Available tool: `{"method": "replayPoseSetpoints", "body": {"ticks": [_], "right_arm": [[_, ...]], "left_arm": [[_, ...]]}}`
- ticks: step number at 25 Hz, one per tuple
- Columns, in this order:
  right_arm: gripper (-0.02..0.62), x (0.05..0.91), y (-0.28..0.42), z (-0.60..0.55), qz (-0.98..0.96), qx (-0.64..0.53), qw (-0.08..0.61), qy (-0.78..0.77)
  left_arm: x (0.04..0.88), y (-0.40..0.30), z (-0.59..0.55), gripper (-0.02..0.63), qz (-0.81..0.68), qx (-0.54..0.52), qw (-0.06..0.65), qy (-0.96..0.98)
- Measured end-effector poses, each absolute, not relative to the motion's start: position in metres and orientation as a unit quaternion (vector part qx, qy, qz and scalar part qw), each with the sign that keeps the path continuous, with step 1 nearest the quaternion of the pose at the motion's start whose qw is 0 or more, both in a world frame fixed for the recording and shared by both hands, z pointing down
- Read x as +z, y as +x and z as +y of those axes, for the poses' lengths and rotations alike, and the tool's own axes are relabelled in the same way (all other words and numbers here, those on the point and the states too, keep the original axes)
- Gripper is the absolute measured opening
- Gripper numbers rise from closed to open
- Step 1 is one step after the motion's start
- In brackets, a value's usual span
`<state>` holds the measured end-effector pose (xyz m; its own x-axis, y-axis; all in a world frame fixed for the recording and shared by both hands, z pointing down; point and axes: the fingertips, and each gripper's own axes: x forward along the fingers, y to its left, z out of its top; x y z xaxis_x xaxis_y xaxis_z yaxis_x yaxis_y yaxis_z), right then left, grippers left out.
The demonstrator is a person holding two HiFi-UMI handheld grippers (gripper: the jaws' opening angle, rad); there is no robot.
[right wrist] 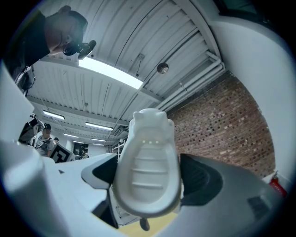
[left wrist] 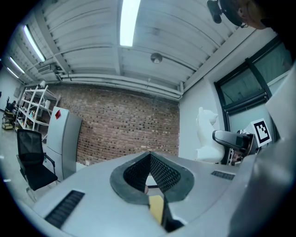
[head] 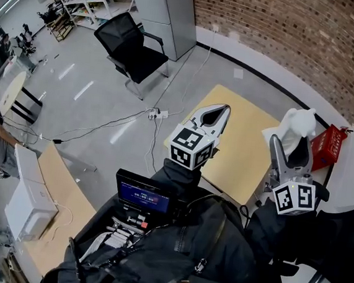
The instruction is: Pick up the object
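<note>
The object is a white animal-shaped figurine (head: pixel 298 123), held up above the right end of the yellow table (head: pixel 241 156). My right gripper (head: pixel 290 146) is shut on it. In the right gripper view the figurine (right wrist: pixel 146 166) fills the middle, upright, with the dark pads (right wrist: pixel 203 178) pressed on both its sides. To its left, over the table's middle, my left gripper (head: pixel 220 111) is raised with its jaws shut and nothing in them. The left gripper view shows its closed tips (left wrist: pixel 149 156) and the figurine (left wrist: pixel 206 134) off to the right.
A red box (head: pixel 328 146) stands just right of the figurine by the wall. On the grey floor are a black office chair (head: pixel 133 49), a grey cabinet (head: pixel 167 12) and cables with a power strip (head: pixel 155 113). A wooden desk (head: pixel 58 210) lies at lower left.
</note>
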<state>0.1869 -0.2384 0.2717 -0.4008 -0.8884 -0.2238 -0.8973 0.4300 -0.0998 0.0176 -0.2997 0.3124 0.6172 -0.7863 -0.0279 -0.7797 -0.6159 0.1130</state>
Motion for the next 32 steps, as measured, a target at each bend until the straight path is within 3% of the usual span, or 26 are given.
{"method": "replayPoseSetpoints", "body": {"ticks": [32], "right_arm": [[0.423, 0.279, 0.173, -0.242, 0.850, 0.018, 0.112, -0.515]], "left_arm": [[0.320, 0.017, -0.306, -0.002, -0.431, -0.028, 0.051, 0.900]]}}
